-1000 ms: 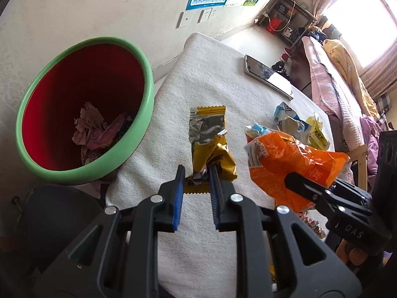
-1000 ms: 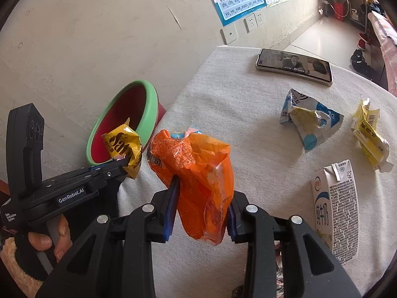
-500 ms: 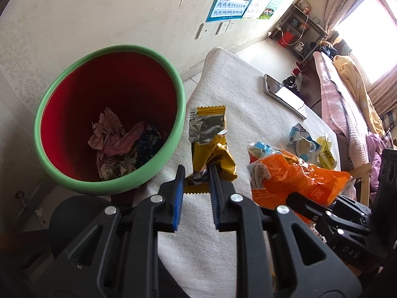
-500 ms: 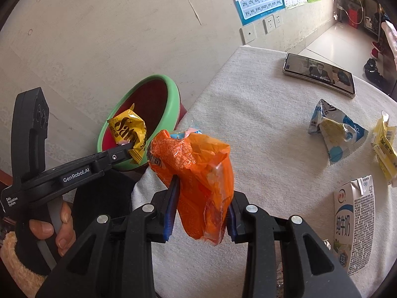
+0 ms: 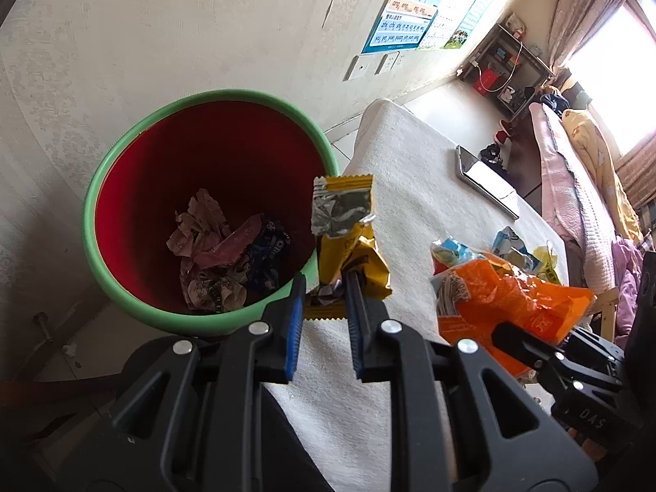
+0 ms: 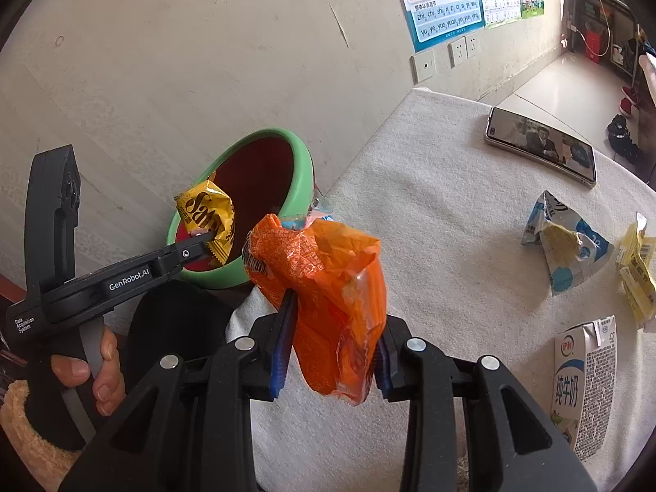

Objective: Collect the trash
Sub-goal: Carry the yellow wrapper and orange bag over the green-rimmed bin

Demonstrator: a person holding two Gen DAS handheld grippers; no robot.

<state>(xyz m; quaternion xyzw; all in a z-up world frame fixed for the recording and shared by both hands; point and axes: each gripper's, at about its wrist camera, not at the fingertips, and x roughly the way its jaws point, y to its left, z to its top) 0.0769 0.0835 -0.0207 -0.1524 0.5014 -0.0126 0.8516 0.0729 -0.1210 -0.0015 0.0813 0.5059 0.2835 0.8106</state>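
My left gripper (image 5: pixel 324 287) is shut on a yellow snack wrapper (image 5: pixel 348 246) and holds it in the air at the near rim of the red bin with a green rim (image 5: pixel 123 156); the wrapper also shows in the right wrist view (image 6: pixel 209 215). Crumpled trash (image 5: pixel 217 262) lies in the bin's bottom. My right gripper (image 6: pixel 332 328) is shut on an orange snack bag (image 6: pixel 328 287), held above the table's left edge, just right of the bin (image 6: pixel 303 172).
On the white-clothed table (image 6: pixel 430 205) lie a phone (image 6: pixel 541 145), a blue-white crushed carton (image 6: pixel 566 246), a yellow wrapper (image 6: pixel 635 270) and a milk carton (image 6: pixel 582 381). A wall stands behind the bin. A black chair seat (image 6: pixel 172 320) sits below the bin.
My left gripper has carried the yellow wrapper leftward from over the table to the bin's rim. The right gripper with the orange bag has followed toward the bin.
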